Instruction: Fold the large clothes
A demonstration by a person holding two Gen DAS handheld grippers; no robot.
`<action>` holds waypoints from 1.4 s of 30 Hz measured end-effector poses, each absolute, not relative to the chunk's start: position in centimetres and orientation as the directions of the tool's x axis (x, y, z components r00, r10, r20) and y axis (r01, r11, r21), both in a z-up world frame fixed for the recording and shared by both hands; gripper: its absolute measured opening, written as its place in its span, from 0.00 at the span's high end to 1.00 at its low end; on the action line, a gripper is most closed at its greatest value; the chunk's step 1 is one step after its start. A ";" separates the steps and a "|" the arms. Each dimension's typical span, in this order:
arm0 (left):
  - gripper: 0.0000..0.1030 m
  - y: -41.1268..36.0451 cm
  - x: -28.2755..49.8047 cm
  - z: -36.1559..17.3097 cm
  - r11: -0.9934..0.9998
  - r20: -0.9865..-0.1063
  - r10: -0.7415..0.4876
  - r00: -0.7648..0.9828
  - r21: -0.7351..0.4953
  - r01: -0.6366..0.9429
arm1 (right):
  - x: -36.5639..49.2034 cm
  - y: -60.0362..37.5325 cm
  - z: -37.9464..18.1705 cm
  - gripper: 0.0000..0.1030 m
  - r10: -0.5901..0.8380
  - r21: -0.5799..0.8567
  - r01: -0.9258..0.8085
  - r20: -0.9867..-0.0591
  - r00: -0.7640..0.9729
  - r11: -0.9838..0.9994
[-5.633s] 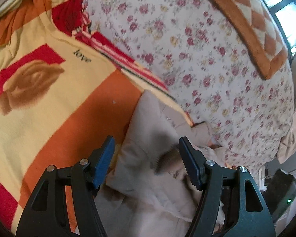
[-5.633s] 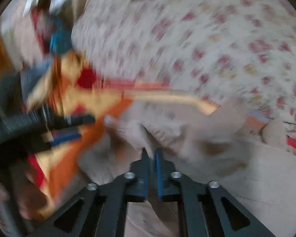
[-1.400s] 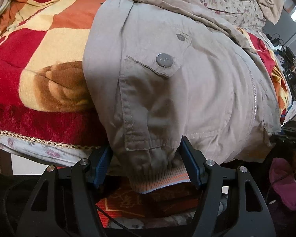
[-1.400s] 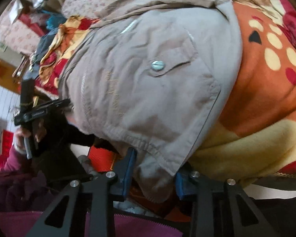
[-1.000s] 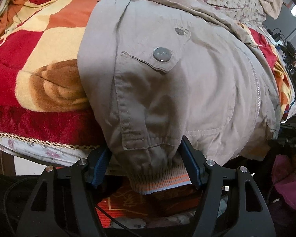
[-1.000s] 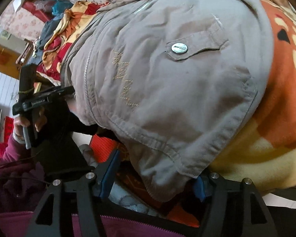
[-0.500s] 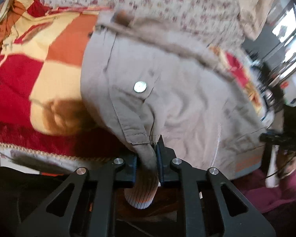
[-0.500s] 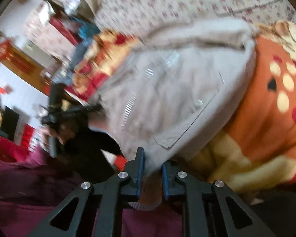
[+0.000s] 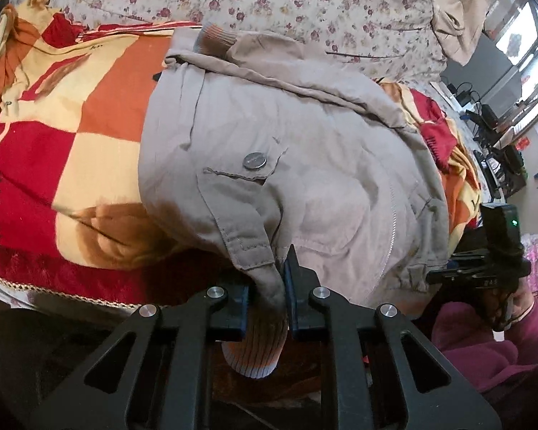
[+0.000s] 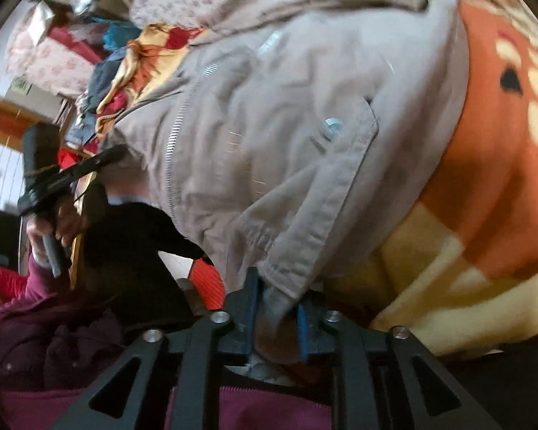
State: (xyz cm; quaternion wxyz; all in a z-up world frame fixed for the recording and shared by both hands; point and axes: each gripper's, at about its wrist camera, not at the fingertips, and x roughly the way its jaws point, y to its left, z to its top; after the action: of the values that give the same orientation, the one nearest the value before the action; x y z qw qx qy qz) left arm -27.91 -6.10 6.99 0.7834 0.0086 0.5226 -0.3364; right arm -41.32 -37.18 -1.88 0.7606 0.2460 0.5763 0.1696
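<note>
Both corners of the beige jacket (image 9: 305,165) at the bed's near edge, a second ago loose between wide tongs, are now pinched: the left tongs (image 9: 267,286) clamp the ribbed hem, while the right tongs (image 10: 276,313), having squeezed tight, are opening again around the cloth.

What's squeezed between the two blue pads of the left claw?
The jacket's ribbed hem corner, pinched in the left claw; the left wrist view shows it.
</note>
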 end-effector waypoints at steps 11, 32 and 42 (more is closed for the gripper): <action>0.86 -5.2 -26.9 9.2 0.755 -0.778 -0.585 0.229 -0.419 0.504 | -41.2 -36.9 3.7 0.93 0.613 0.641 -0.093 -0.667 0.424 0.762; 0.87 -16.2 -3.1 13.3 0.802 -0.729 -0.585 0.356 -0.454 0.389 | -21.9 -54.0 10.3 0.96 0.287 0.656 0.178 -0.536 0.794 0.733; 0.35 -15.7 1.1 11.4 0.806 -0.729 -0.589 0.348 -0.495 0.325 | -18.6 -56.8 6.5 0.72 0.215 0.616 0.293 -0.616 0.757 0.731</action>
State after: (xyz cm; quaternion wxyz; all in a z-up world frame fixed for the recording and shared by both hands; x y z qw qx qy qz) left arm 1.08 -15.68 11.36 0.8102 -0.1329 0.4963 -0.2821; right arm -18.61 -56.77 6.46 0.8631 0.3659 0.3475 -0.0227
